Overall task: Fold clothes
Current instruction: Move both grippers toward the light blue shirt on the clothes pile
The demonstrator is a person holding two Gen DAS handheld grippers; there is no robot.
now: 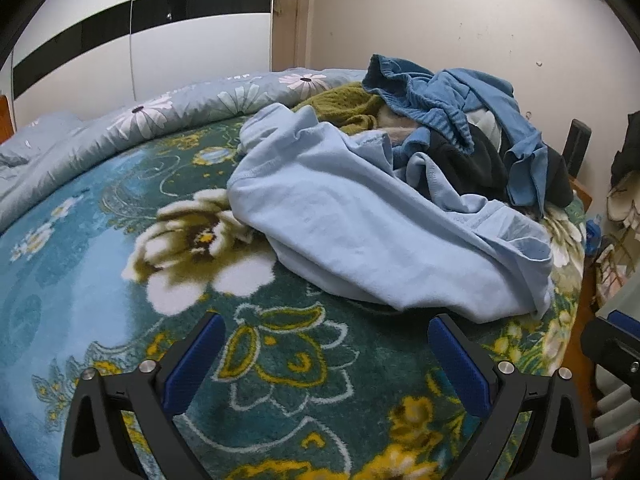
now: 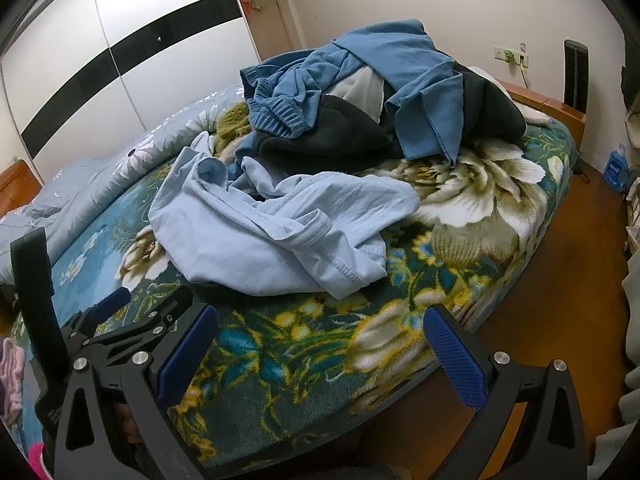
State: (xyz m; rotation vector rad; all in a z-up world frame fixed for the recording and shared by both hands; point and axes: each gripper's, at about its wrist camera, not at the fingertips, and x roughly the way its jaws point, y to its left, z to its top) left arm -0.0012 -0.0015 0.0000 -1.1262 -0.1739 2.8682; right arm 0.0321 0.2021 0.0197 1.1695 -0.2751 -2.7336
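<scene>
No legible text in either view. Blue bottle [image 2: 616, 169] on the floor carries a white label; lettering too small and blurred to read. Garments and bedding show no print.

The left gripper [image 1: 326, 356] is hanging low with its two blue fingers [image 1: 192, 364] spread wide apart. The right gripper [image 2: 320, 354] is doing the same beside it, holding nothing.

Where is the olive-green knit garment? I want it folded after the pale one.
In the left wrist view, the olive-green knit garment lies at the pile's far left, behind the light blue garment, beside the daisy-print quilt.
</scene>
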